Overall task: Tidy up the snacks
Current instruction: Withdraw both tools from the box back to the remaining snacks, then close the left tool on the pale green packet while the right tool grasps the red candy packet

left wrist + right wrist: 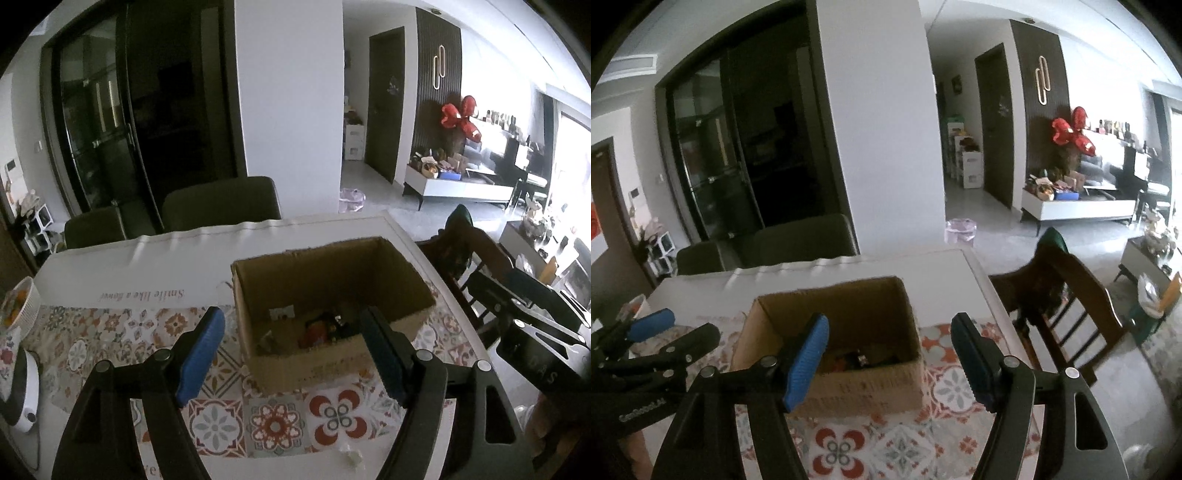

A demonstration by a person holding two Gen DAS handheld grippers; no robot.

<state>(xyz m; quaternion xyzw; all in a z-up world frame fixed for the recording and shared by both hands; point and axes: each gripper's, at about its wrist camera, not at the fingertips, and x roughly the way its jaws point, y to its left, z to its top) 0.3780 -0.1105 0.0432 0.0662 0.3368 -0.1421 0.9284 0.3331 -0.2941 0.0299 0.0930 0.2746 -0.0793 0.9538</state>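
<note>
An open brown cardboard box (391, 269) stands on the patterned tablecloth (273, 424). Several snack packets (321, 328) lie in its bottom, one red and others dark. My left gripper (291, 354) is open and empty, held above the cloth just in front of the box. My right gripper (890, 369) is open and empty, also in front of the box (849, 387), with dark snacks (857, 360) visible inside. The left gripper also shows at the left of the right wrist view (653, 332). The right gripper's body (535, 328) shows at the right of the left wrist view.
A white basket of orange items (18, 306) and a white appliance (22, 398) sit at the table's left. A small crumpled white scrap (351, 456) lies on the cloth. Dark chairs (221, 203) stand behind the table; a wooden chair (1063, 306) stands at its right.
</note>
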